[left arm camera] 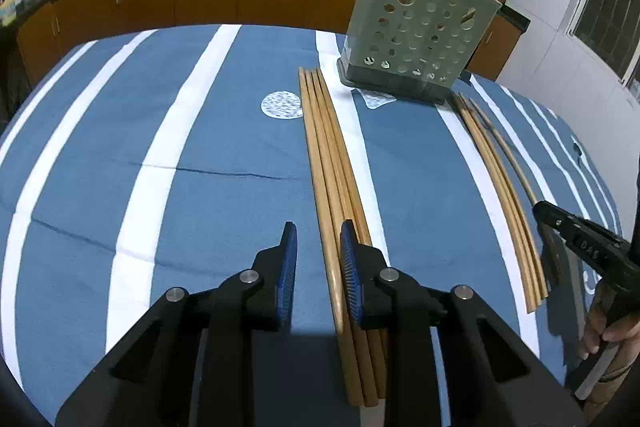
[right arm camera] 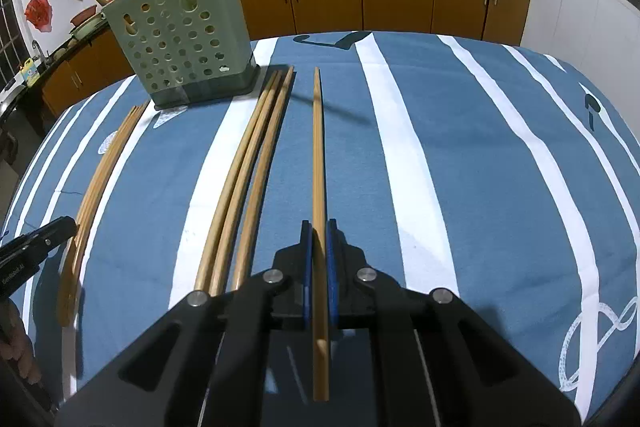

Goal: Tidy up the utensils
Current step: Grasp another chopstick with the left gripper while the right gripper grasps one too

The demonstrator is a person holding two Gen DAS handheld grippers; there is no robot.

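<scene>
Wooden chopstick clamped between right tool pads; left tool, apart, straddles bundle's outermost stick. Step: pickup. Next: lift toward perforated green plastic holder ahead-left.

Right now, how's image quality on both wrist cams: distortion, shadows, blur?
Left wrist view: strong fisheye, the straight chopsticks and tablecloth stripes bow outward; black vignette in the corners; the left gripper casts a dark shadow on the cloth beneath it. Right wrist view: same barrel bend; the green holder leans; the single chopstick stays sharp; no motion blur.
</scene>
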